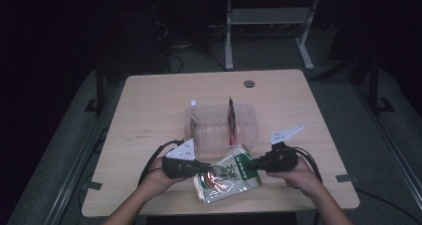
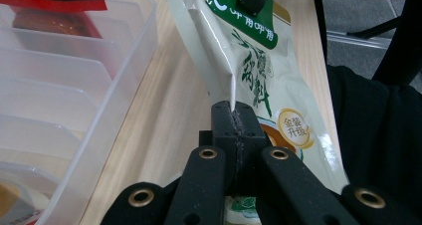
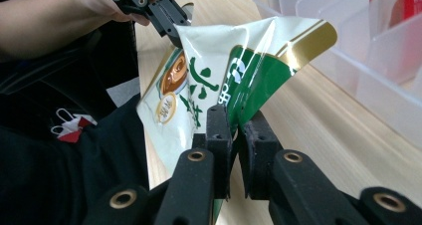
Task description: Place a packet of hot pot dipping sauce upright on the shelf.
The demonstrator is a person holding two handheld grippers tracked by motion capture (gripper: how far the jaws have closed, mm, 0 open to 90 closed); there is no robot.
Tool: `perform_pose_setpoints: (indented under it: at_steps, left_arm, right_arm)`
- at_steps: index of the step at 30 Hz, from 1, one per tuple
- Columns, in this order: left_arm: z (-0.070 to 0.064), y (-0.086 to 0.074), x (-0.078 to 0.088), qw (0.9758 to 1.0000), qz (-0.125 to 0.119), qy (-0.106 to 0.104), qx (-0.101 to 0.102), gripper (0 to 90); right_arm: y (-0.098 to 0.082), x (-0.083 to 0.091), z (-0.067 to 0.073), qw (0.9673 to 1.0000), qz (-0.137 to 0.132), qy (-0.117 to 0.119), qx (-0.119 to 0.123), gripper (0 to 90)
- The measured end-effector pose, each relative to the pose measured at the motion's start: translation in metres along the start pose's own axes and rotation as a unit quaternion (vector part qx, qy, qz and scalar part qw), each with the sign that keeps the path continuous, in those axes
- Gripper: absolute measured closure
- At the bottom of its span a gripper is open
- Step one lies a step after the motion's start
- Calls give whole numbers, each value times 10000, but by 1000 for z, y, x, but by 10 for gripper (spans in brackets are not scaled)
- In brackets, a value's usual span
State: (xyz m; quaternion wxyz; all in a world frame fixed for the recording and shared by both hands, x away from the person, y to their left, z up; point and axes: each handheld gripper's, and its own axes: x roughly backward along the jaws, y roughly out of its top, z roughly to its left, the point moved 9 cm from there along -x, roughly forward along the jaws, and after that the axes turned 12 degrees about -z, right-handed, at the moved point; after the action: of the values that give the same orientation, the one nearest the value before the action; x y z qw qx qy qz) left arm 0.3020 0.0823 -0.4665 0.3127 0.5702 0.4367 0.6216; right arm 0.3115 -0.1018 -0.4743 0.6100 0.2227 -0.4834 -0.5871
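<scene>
A green and white snack bag [image 1: 226, 177] hangs between my two grippers just above the table's near edge. My left gripper [image 1: 208, 168] is shut on the bag's left edge; in the left gripper view the jaws [image 2: 234, 110] pinch a creased fold of the bag [image 2: 259, 70]. My right gripper [image 1: 251, 164] grips the green top end, and in the right gripper view its jaws [image 3: 234, 120] stand almost together with the bag's [image 3: 219, 60] edge pressed between them. The left gripper [image 3: 171, 23] also appears far off in that view, holding the other edge.
A clear plastic divided bin [image 1: 251, 128] stands just beyond the bag at the table's middle. A red packet [image 1: 231, 120] stands upright in it, and a pale packet [image 1: 194, 120] sits at its left end. A table edge runs close under both hands.
</scene>
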Motion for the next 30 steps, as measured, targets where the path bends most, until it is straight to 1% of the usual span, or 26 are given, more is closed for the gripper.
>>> perform_pose_setpoints:
  at_steps: [2,4,6,8,13,16,19,21,22,24,26,28,30]
  left_arm:
    - [1,0,0,10000,-24,15,-10,900]
    - [1,-1,0,10000,-24,-21,15,900]
    - [2,-2,0,10000,3,-26,25,899]
    - [3,-2,1,10000,-42,-20,45,896]
    - [7,-1,5,10000,-66,32,40,879]
    - [10,-4,6,9999,4,113,15,871]
    - [14,-5,7,9998,-35,165,82,854]
    - [16,-4,9,9996,-112,229,140,821]
    - [17,-4,10,9995,-112,236,169,792]
    - [18,-2,11,9991,-213,272,233,746]
    - [19,-3,12,9991,-195,312,218,697]
    - [19,-4,10,9990,-172,337,251,608]
    - [18,-4,10,9989,-158,348,258,557]
  right_arm:
    - [1,-1,1,10000,-24,-27,30,868]
    - [1,-1,1,9999,-8,-50,96,897]
    - [2,-2,2,9997,26,-104,225,900]
    - [3,-2,3,9996,28,-127,267,900]
    - [14,0,10,9995,-177,25,251,900]
    - [22,0,15,9989,-322,169,279,900]
    - [29,-1,19,9982,-431,252,333,900]
    - [34,-2,23,9974,-512,356,353,900]
    - [36,-3,25,9970,-561,397,368,900]
    - [39,-5,29,9963,-579,466,423,900]
    - [41,-9,32,9957,-589,562,454,900]
    - [43,-13,35,9953,-584,593,489,900]
    - [46,-15,36,9947,-646,631,491,900]
